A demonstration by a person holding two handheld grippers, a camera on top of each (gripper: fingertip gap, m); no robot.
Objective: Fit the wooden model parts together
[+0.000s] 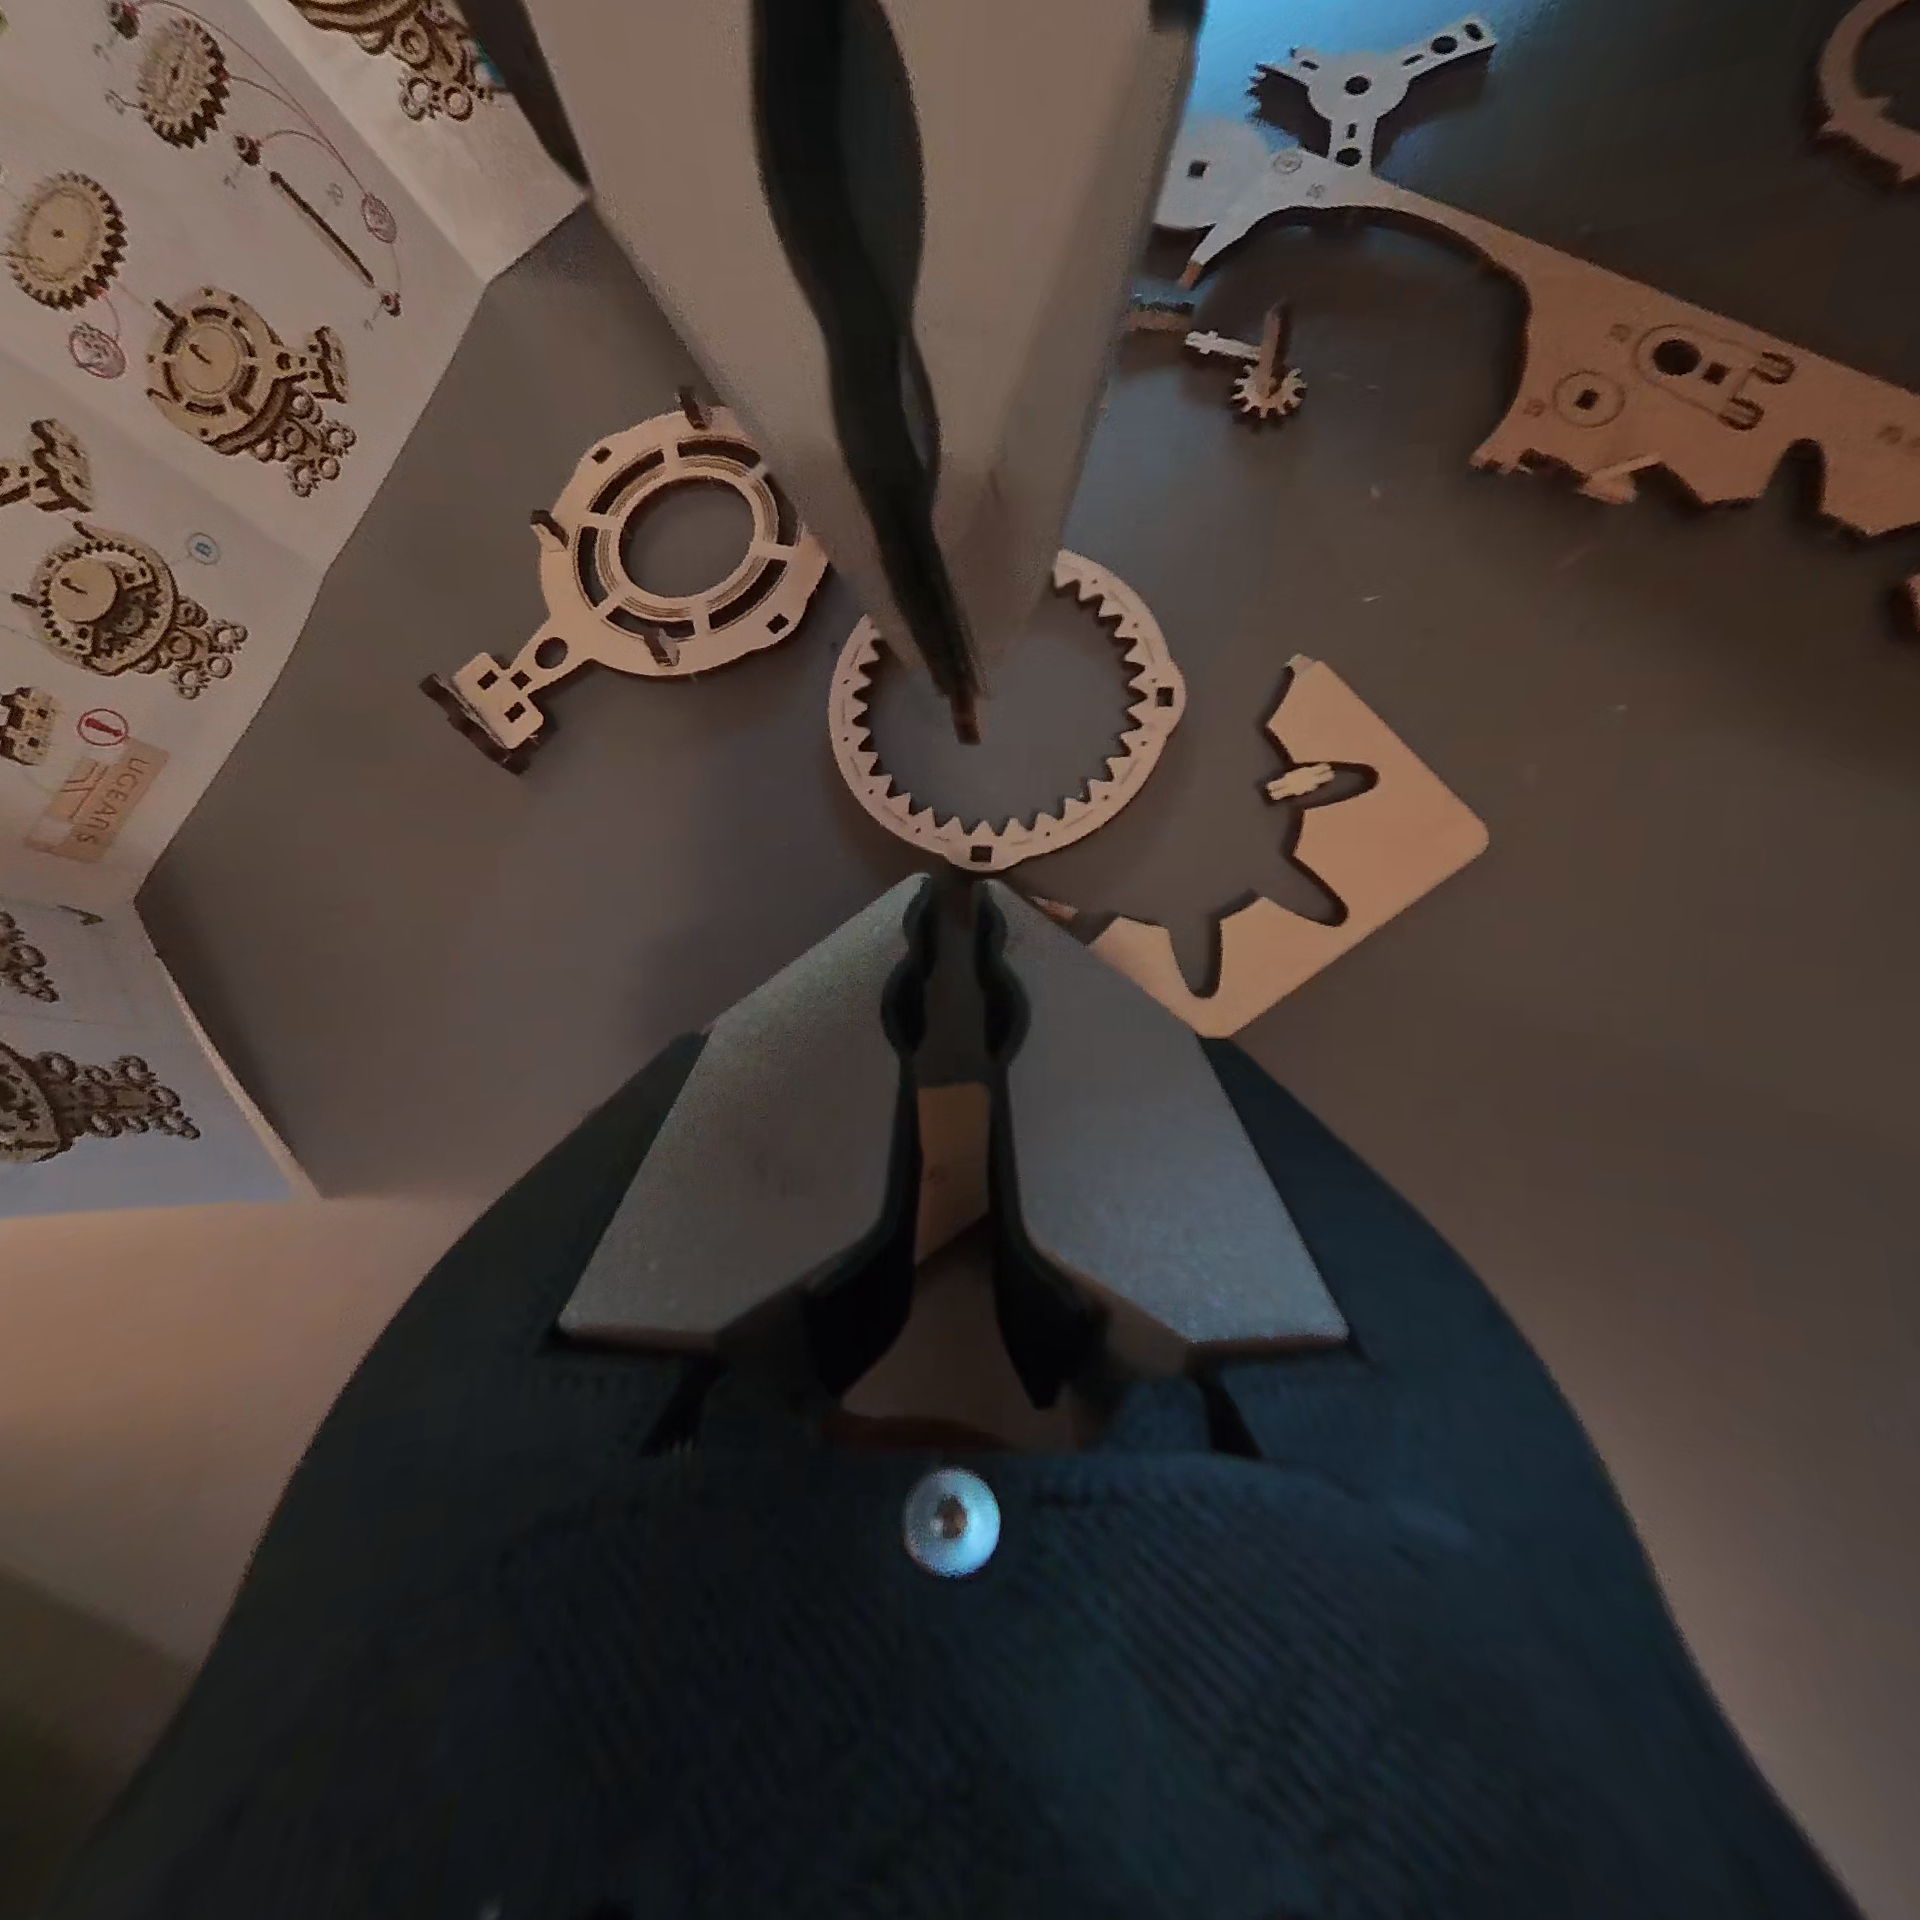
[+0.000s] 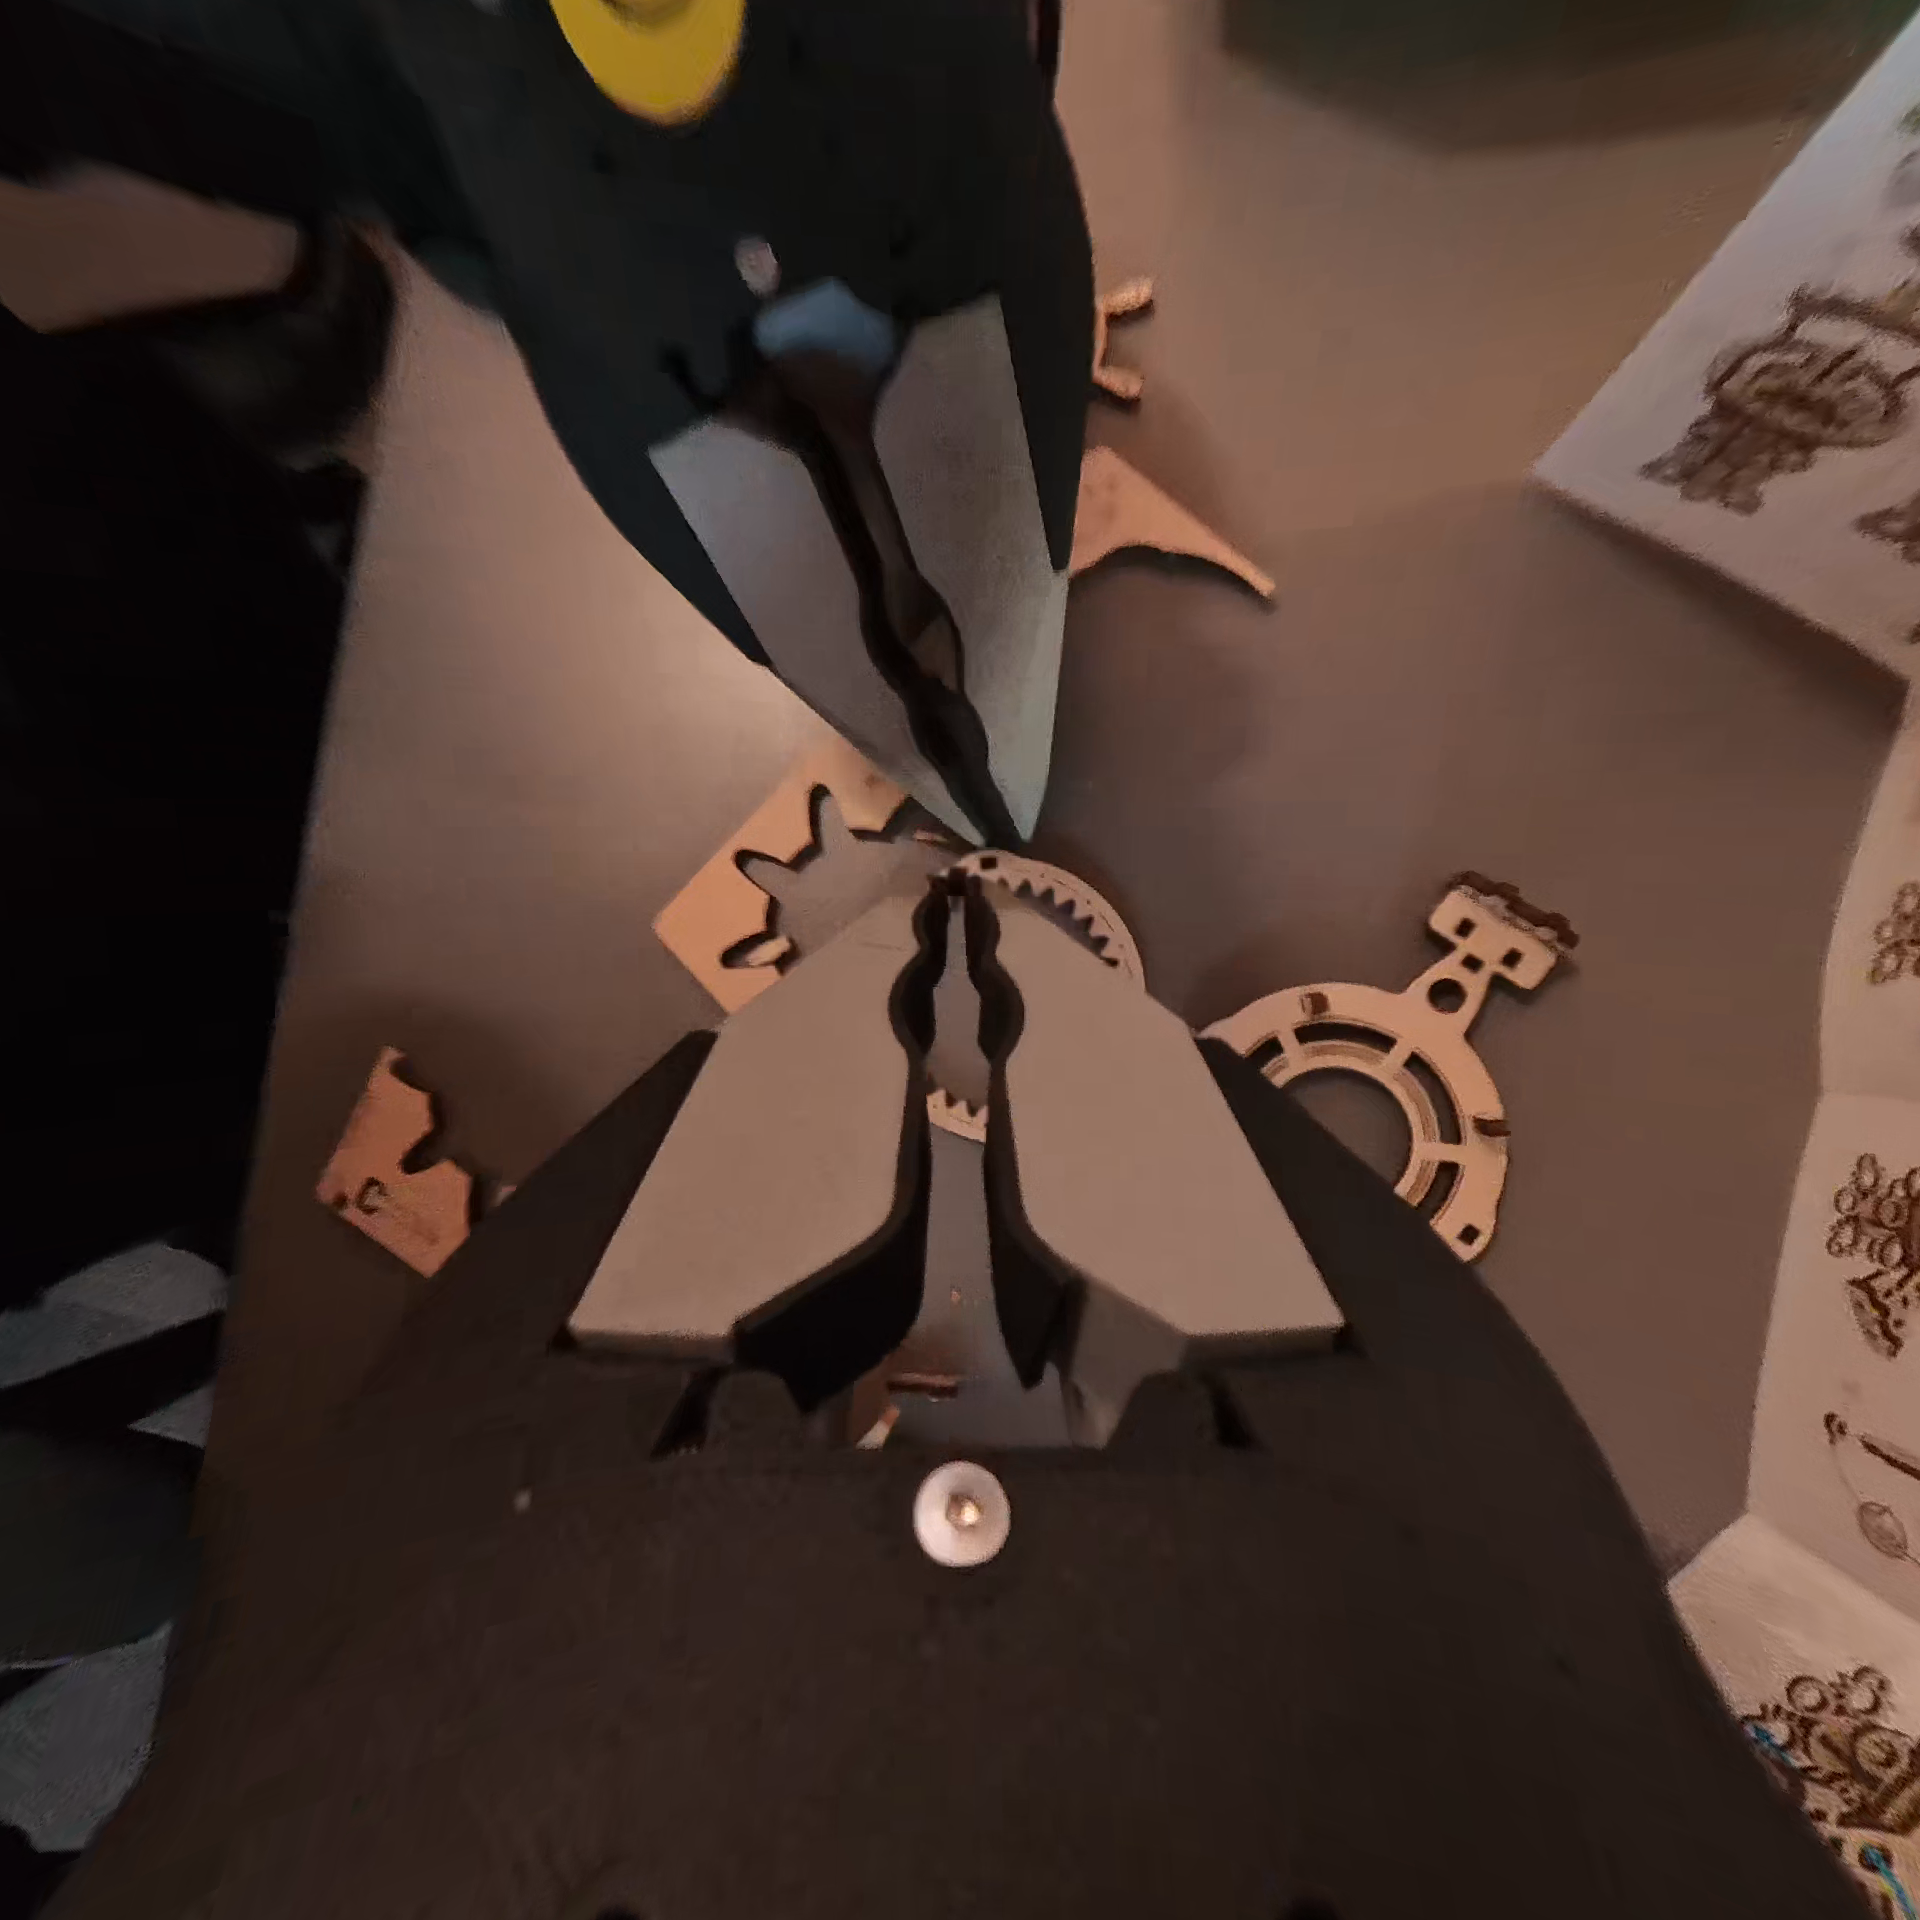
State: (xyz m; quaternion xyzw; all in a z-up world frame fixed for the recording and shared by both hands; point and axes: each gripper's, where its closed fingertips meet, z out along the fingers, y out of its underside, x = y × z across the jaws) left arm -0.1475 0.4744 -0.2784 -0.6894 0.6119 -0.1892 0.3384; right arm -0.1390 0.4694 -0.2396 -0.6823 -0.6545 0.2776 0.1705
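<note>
Right gripper [image 2: 961,888] is pinched tight on a tiny dark peg [image 1: 967,724], which sticks out of its tips. In the left wrist view this gripper [image 1: 961,707] comes in from 12 o'clock, with the peg over the hole of the toothed ring [image 1: 1039,836]; whether the peg touches the table [image 1: 520,935] can't be told. Left gripper [image 1: 956,883] has its fingers drawn together at the tips with nothing visible between them. It sits just at the ring's 6 o'clock edge; contact is unclear. In the right wrist view the left gripper [image 2: 1000,831] enters from 12 o'clock, and the two sets of tips nearly meet over the ring [image 2: 1091,920], which lies flat with its teeth inward. In the left view, at 10 o'clock of the ring and just beside it, lies a slotted round frame [image 1: 665,561] with a stem ending in a square tab, flat on the table. At 3 o'clock of the ring is a small scrap sheet [image 1: 1371,831] with cutouts, near but apart. At 1 o'clock, farther off, there is a small gear on an axle [image 1: 1262,379], then a long scrap board [image 1: 1662,364]. Beyond that a three-spoke part [image 1: 1351,104] sits near the top edge. An instruction sheet [image 1: 156,416] with printed model pictures runs along 9 o'clock. In the right view the frame [image 2: 1382,1081] is at 4 o'clock of the tips and the scrap sheet [image 2: 748,904] at 9 o'clock. Another scrap bit [image 2: 395,1174] is at 8 o'clock and the instruction sheet [image 2: 1766,520] at 2 o'clock.
</note>
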